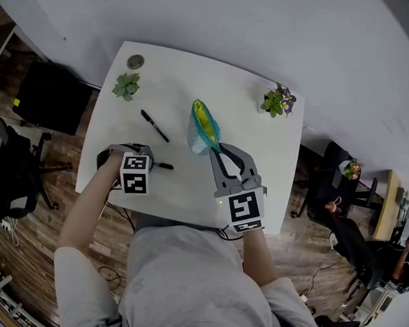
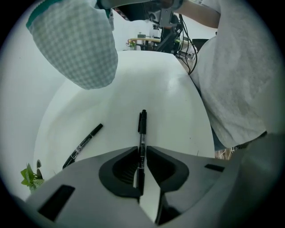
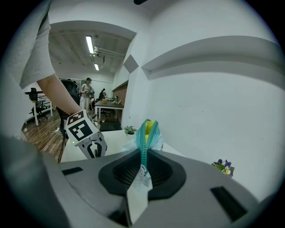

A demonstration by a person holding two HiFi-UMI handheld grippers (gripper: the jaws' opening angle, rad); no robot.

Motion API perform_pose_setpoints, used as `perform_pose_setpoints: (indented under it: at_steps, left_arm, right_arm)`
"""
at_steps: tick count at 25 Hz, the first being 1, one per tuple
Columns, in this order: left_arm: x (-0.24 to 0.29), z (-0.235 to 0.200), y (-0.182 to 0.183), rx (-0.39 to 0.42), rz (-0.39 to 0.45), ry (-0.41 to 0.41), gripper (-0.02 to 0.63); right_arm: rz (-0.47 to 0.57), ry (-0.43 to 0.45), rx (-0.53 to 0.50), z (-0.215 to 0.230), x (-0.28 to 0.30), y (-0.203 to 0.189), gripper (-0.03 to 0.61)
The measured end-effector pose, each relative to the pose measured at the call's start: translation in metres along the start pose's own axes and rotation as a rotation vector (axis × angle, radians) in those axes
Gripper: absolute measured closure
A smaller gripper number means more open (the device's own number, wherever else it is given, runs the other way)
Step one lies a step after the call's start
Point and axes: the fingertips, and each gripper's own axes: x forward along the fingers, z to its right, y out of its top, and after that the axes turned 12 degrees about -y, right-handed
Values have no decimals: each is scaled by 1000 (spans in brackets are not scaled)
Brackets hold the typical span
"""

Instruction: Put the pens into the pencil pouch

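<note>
- Though the held pen [image 2: 142, 127] and the loose pen [image 1: 154, 126] both carry pale print along their black barrels, the lettering is too small to read. The cubes [image 1: 136, 173] on the tongs show only black-and-white square markers.
- The pencil pouch [image 1: 203, 128] is see-through, with a teal zip [image 3: 143, 142] and yellow showing inside. It stands on end on the white table [image 1: 250, 131]; what it holds cannot be made out.
- The right gripper [image 3: 143, 156] is clenched on the pouch's near edge, at the zip.
- The left gripper [image 2: 142, 153] points steeply down at the table's near left and grasps the held pen between its pads, the clip end sticking out beyond the jaws.
- The loose pen lies farther out, left of the pouch and apart from both tongs.
</note>
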Motion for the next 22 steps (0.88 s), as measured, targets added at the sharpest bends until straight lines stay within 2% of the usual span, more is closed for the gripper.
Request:
perform_pose_setpoints:
  at_steps: [1, 4, 7, 13, 17, 22]
  left_arm:
    - [1, 1, 0, -4, -8, -9, 549]
    - [1, 2, 0, -40, 8, -6, 554]
    - [-5, -4, 3, -103, 102, 52, 555]
    - [-56, -23, 24, -269, 461, 222, 555]
    - [-104, -31, 34, -317, 702, 328, 555]
    - [-162, -32, 41, -356, 980, 415, 555]
  right_arm:
    - [0, -1, 3, 1, 0, 0, 520]
    - [1, -5, 10, 3, -1, -2, 520]
    - [1, -11, 8, 3, 0, -2, 520]
    - [-1, -28, 12, -4, -3, 6, 520]
    - [-8, -55, 13, -6, -5, 13, 520]
    - [-12, -97, 16, -9, -11, 22, 520]
